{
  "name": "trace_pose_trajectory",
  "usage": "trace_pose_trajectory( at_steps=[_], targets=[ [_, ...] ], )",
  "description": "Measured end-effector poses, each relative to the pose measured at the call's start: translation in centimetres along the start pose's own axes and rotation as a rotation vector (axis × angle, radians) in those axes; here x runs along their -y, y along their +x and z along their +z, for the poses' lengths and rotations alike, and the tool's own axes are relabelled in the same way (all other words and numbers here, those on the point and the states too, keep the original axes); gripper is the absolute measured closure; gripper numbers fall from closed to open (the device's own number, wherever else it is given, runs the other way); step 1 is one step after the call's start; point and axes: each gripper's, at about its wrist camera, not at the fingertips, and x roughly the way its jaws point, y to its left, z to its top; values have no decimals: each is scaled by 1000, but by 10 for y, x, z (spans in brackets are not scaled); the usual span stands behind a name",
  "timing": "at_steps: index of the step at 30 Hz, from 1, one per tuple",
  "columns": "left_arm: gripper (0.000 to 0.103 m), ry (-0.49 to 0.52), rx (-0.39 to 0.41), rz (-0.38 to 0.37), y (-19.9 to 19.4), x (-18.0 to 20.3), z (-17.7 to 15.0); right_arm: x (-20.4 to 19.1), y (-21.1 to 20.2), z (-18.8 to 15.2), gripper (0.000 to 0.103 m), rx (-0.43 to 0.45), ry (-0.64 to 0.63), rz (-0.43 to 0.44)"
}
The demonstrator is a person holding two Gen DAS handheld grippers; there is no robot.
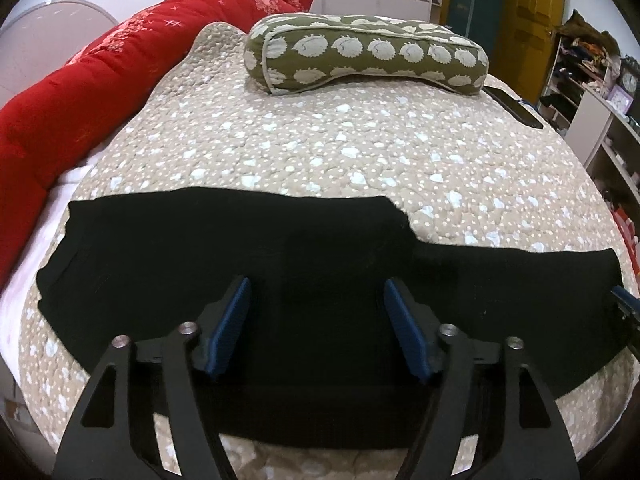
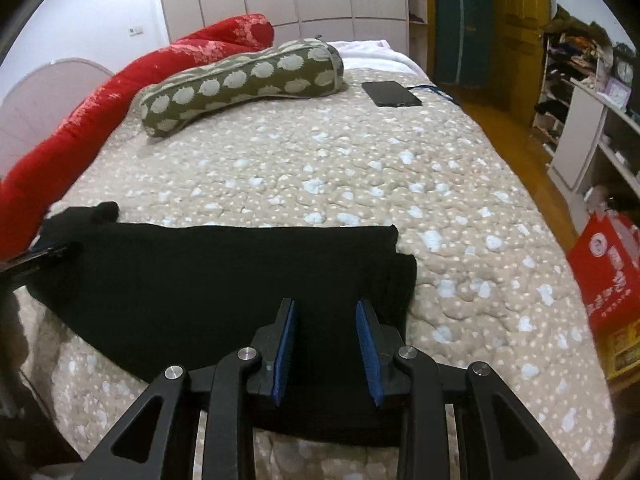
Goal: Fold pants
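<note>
Left gripper (image 1: pixel 316 316): jaws wide apart, nothing between the blue ribbed pads, poised over the black knit pants (image 1: pixel 200 264). Right gripper (image 2: pixel 326 340): jaws partly parted, empty, above the pants' right end. Pants lie flat across the near edge of the beige quilted bedspread (image 1: pixel 320 144) — folded lengthwise by the look. Risk: soft, thin knit on a lumpy quilt — jaws may pinch only the top layer, or bedspread too, skewing the fold.
</note>
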Motion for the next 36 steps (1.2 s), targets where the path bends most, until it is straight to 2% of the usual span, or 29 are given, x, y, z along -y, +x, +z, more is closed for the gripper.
trace_pose_trajectory(
  at_steps=[6,10,14,21,29,36],
  targets=[
    [32,9,-1,9,0,3,4,3,0,5,74,3,9,2],
    [32,17,-4,-28,-8,7,3,4,-13,6,73,10,9,20],
    [32,28,8,-56,-19,14,1,3,-30,2,69,27,14,41],
    [32,47,-4,-80,-22,29,-7,2,-37,-6,68,20,-16,47],
    [32,118,-9,-45,-17,51,-17,12,-25,-23,68,-20,1,23],
    [32,178,-14,-98,-20,72,-16,18,-35,-24,68,-7,18,39]
  ],
)
